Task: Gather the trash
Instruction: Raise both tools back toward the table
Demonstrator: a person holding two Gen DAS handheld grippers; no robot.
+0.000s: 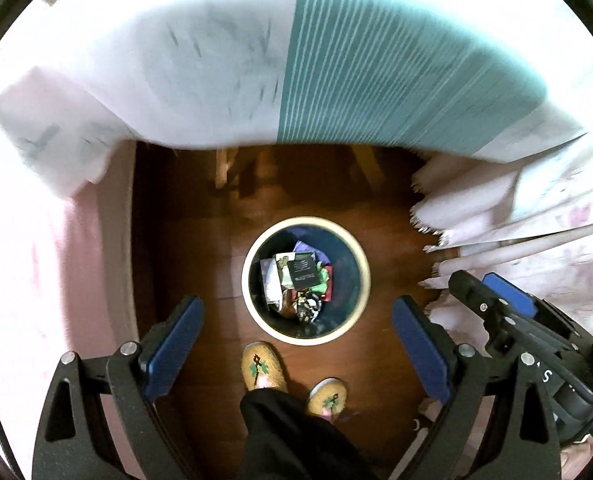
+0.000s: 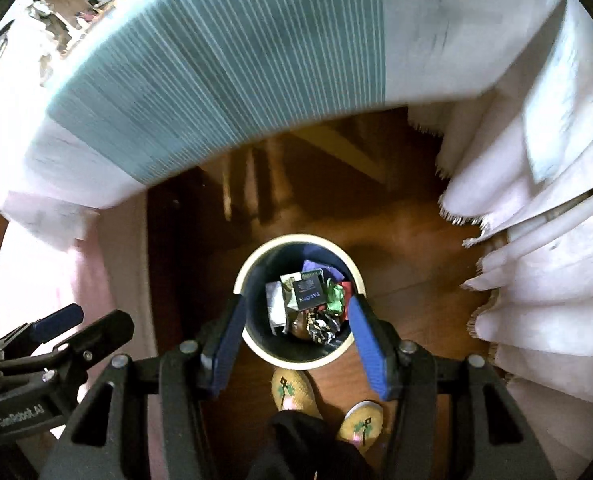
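Observation:
A round bin (image 1: 256,316) with a cream rim and dark inside stands on the wooden floor, seen from straight above. It holds several pieces of trash, among them a black box (image 1: 304,274) and crumpled wrappers. My left gripper (image 1: 296,328) is open and empty, high above the bin. The bin also shows in the right wrist view (image 2: 252,348), with the black box (image 2: 307,296) on top of the trash. My right gripper (image 2: 296,320) is open and empty above the bin, with a blue pad over each side of the rim.
A table with a white and teal striped cloth (image 1: 376,80) hangs over the far side. Pale fringed fabric (image 2: 536,260) drapes at the right. A pink surface (image 1: 36,260) lies at the left. The person's yellow slippers (image 1: 262,368) stand just in front of the bin.

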